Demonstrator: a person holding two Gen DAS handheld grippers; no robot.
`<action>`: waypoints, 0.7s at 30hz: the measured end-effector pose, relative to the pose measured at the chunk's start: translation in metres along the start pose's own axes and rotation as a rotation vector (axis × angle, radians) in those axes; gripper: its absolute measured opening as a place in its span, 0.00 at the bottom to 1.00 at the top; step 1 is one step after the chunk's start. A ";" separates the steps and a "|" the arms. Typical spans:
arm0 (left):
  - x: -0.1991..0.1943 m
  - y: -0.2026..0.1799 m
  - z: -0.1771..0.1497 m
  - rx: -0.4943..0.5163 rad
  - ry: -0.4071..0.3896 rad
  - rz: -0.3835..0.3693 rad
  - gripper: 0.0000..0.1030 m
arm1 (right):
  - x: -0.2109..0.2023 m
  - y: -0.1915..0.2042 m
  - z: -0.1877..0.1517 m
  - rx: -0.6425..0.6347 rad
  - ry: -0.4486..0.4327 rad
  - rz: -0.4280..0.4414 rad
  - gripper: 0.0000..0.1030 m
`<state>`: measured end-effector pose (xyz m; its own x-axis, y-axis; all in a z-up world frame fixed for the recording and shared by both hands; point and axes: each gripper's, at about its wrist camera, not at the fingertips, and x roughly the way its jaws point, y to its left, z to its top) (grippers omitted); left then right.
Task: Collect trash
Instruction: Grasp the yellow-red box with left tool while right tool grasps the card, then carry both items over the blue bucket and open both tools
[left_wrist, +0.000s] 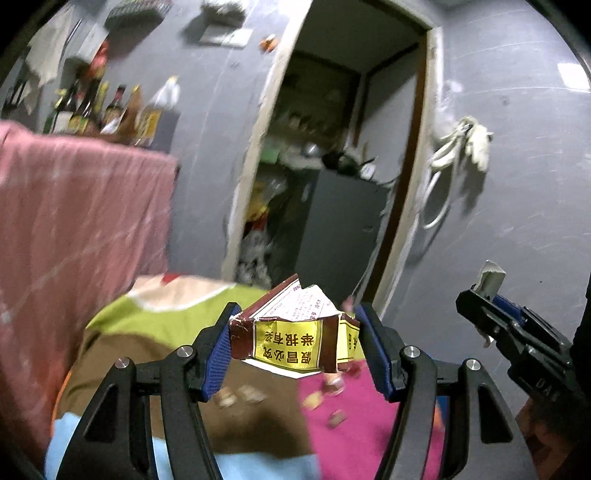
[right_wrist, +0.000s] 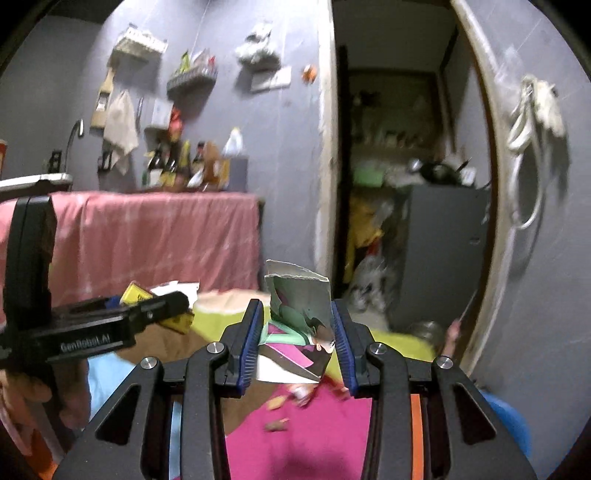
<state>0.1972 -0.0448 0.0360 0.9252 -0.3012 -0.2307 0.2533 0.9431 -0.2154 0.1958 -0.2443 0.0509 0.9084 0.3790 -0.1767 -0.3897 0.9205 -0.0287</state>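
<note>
- Grey wall (right_wrist: 280, 155), scuffed, dim indoor light.
- Open doorway (right_wrist: 402, 177) with a pale worn frame, giving onto a cluttered back room holding a grey cabinet (right_wrist: 443, 243) with pans on top.
- Pink cloth (right_wrist: 155, 240) draped over a counter; bottles (right_wrist: 181, 162) crowd its top by the wall.
- Small wall shelves (right_wrist: 190, 83) and a hanging rag (right_wrist: 120, 125).
- White cord (right_wrist: 524, 147) hung right of the doorway.
- Patchwork bedspread (left_wrist: 177, 317) of green, brown, magenta and blue below.

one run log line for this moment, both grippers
left gripper: shut on torn carton | right gripper: shut on paper scrap | both above patchwork cloth
</note>
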 end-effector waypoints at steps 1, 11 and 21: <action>0.001 -0.007 0.002 0.007 -0.014 -0.007 0.56 | -0.007 -0.007 0.004 0.002 -0.019 -0.017 0.34; 0.037 -0.100 0.009 0.057 -0.153 -0.086 0.56 | -0.051 -0.081 0.021 0.002 -0.145 -0.214 0.34; 0.108 -0.172 -0.016 0.065 -0.066 -0.132 0.56 | -0.064 -0.157 -0.006 -0.008 -0.133 -0.352 0.35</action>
<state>0.2488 -0.2419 0.0335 0.8989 -0.4149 -0.1411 0.3894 0.9039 -0.1772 0.1978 -0.4142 0.0614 0.9984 0.0495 -0.0256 -0.0512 0.9960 -0.0730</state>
